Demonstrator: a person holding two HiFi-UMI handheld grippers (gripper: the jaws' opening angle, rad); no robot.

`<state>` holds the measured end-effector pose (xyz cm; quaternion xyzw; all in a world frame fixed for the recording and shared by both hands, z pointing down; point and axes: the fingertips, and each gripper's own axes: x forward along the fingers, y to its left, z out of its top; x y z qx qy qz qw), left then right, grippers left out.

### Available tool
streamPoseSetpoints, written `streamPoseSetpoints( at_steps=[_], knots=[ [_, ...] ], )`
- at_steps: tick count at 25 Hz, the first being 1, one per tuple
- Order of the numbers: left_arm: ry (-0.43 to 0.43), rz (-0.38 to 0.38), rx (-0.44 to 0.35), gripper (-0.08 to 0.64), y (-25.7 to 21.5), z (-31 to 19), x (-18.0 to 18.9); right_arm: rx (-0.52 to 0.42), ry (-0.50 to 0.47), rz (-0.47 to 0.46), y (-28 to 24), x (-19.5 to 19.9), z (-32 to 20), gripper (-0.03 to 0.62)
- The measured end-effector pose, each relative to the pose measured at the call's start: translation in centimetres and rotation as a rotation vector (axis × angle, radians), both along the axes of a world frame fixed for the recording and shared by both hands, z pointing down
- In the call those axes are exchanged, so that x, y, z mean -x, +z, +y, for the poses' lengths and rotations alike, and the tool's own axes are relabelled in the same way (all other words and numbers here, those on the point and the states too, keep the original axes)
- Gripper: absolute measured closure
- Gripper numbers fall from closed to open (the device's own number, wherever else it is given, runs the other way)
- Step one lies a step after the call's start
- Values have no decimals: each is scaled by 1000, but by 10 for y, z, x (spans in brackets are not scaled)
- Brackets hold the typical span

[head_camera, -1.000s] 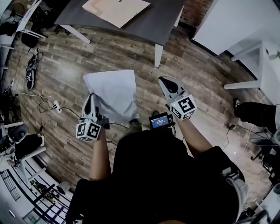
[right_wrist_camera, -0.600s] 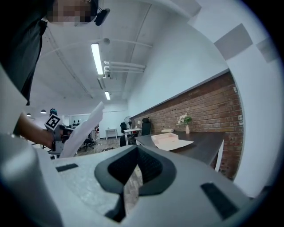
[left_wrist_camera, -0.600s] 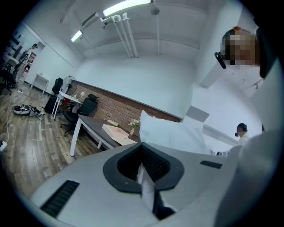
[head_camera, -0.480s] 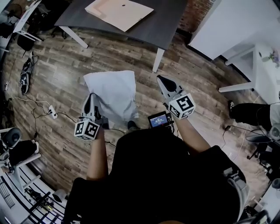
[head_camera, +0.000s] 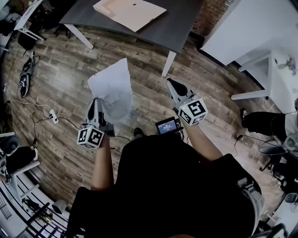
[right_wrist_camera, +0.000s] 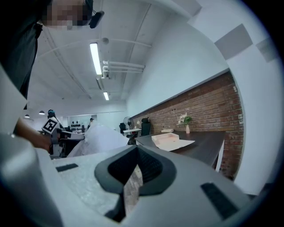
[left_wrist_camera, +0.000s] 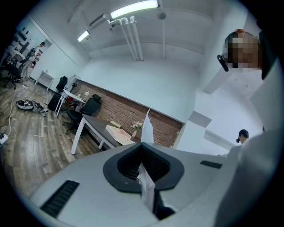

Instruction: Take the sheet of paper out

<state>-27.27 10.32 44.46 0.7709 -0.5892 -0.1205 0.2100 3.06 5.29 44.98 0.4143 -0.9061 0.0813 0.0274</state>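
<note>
**Left hand-held gripper [head_camera: 96, 104] clamped on sheet of paper [head_camera: 111, 88]: sheet is out**

Jaws are pinched on the sheet's lower edge. The sheet stands up from them, left of centre in the head view, over the wood floor [head_camera: 60, 69]. Right hand-held gripper [head_camera: 173, 85], right of centre, has jaws together with nothing between them. Desk [head_camera: 181, 28] along the top of frame carries a flat tan folder [head_camera: 130, 11], well apart from the sheet. Looks like extraction is done and this is the carry phase. Next is likely a set-down. A one-edge pinch will flop, so go slow or support the free edge with the right.
</note>
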Motion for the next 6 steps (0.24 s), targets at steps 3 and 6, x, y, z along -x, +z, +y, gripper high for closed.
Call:
streamPoseSetpoints(
  at_steps=[3, 6],
  knots=[
    [2, 10, 1, 566, 2, 0, -5, -1, -1, -3, 2, -3, 0, 588],
    [1, 21, 1, 566, 3, 0, -12, 1, -6, -6, 3, -7, -1, 588]
  ],
)
